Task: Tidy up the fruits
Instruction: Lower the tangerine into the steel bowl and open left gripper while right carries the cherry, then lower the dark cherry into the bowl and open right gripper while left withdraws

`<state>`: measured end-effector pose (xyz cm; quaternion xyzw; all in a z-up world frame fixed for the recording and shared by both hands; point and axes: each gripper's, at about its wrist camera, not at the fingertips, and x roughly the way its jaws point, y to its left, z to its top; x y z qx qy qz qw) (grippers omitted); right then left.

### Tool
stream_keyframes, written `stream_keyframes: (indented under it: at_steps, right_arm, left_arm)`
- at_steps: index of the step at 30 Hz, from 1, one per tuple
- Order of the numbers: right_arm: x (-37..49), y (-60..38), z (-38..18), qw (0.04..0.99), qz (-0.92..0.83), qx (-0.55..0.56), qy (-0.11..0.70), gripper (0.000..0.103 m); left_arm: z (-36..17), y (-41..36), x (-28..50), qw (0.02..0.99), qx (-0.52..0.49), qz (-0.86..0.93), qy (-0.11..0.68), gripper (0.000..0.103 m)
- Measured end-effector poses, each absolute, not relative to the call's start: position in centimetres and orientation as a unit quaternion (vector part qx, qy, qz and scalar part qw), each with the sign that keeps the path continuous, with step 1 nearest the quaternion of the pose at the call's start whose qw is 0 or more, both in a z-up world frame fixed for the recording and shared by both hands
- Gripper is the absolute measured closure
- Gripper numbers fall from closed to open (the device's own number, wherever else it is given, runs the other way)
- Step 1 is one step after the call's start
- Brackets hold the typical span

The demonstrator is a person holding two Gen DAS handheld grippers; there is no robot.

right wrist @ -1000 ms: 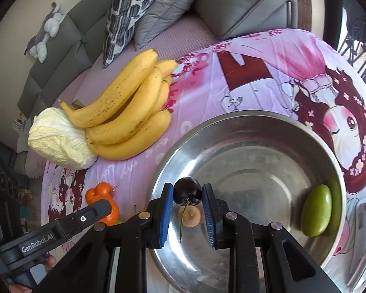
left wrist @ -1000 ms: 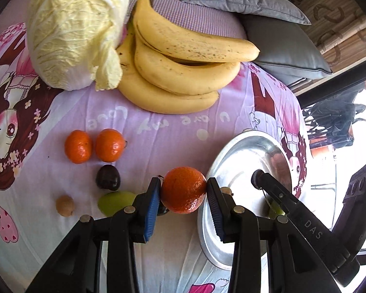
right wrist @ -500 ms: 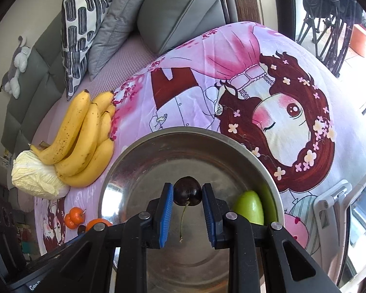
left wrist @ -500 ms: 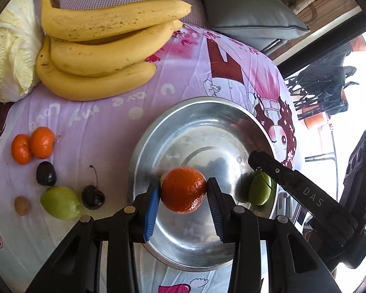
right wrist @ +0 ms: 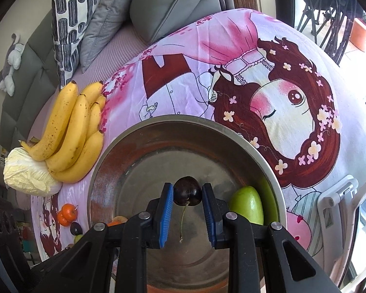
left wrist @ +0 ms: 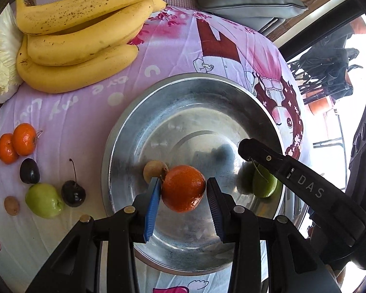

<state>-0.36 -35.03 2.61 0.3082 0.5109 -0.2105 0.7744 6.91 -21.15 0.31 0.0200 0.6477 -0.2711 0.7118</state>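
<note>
- Pink-and-lilac printed cloth (left wrist: 190, 56): we log it as the base under everything.
- Steel bowl (left wrist: 134, 112): it sits on the cloth, just right of the loose fruit.
- Banana bunch (left wrist: 80, 36): on the cloth beyond the bowl, touching a pale cabbage (left wrist: 0, 56).
- Left gripper (left wrist: 184, 196): we find a mandarin (left wrist: 183, 188) between its blue pads over the bowl; the left pad touches, while a thin gap shows at the right pad.
- Right gripper (right wrist: 187, 201): clamped on a dark cherry (right wrist: 187, 193) above the bowl, stem hanging down.
- Green fruit in the bowl (right wrist: 247, 205): against the right wall.
- Small brown fruit (left wrist: 155, 171): on the bowl floor beside the mandarin.
- Left on the cloth we count two mandarins (left wrist: 17, 141), a dark plum (left wrist: 29, 172), a stemmed cherry (left wrist: 73, 193), a green fruit (left wrist: 44, 200), a brown nut-like fruit (left wrist: 11, 205).
</note>
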Motion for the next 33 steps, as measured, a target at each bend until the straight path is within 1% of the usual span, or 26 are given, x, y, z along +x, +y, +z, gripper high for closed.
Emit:
stream_keyframes:
  at_steps: [16, 19, 21, 22, 24, 28, 29, 31, 32, 33]
  right_arm:
    - [0.1, -34.8, 2.1, 0.768, -0.215, 0.303, 0.521, 0.076]
    - [0.2, -34.8, 2.2, 0.768, -0.215, 0.302, 0.522, 0.076]
    - [0.2, -34.7, 2.2, 0.766, -0.216, 0.302, 0.524, 0.076]
    - [0.2, -34.7, 2.1, 0.764, -0.216, 0.302, 0.527, 0.075]
    - [0.3, -34.6, 2.0, 0.761, -0.215, 0.301, 0.533, 0.075]
    - [0.5, -34.2, 1.8, 0.759, -0.212, 0.296, 0.54, 0.073]
    - [0.6, -34.1, 1.8, 0.759, -0.212, 0.294, 0.54, 0.072]
    - [0.6, -34.0, 1.9, 0.761, -0.212, 0.292, 0.54, 0.062]
    - [0.6, -33.9, 2.0, 0.762, -0.213, 0.289, 0.539, 0.052]
    - [0.7, -33.7, 2.1, 0.765, -0.213, 0.285, 0.538, 0.044]
  left_arm:
    - [0.9, -20.4, 7.0, 0.72, 0.021, -0.255, 0.645, 0.063]
    - [0.9, -20.0, 7.2, 0.72, 0.018, -0.245, 0.649, 0.057]
    - [1.1, -19.7, 7.3, 0.724, 0.019, -0.237, 0.647, 0.048]
    - [1.2, -19.6, 7.3, 0.727, 0.02, -0.235, 0.645, 0.047]
    - [1.5, -19.4, 7.5, 0.731, 0.02, -0.23, 0.642, 0.041]
    - [1.7, -18.7, 7.9, 0.737, 0.018, -0.216, 0.641, 0.039]
    - [1.7, -18.5, 8.0, 0.738, 0.017, -0.212, 0.641, 0.039]
    - [1.7, -17.9, 8.3, 0.742, 0.016, -0.201, 0.64, 0.039]
    - [1.7, -17.6, 8.5, 0.744, 0.015, -0.195, 0.639, 0.038]
    - [1.7, -17.2, 8.7, 0.746, 0.013, -0.189, 0.638, 0.034]
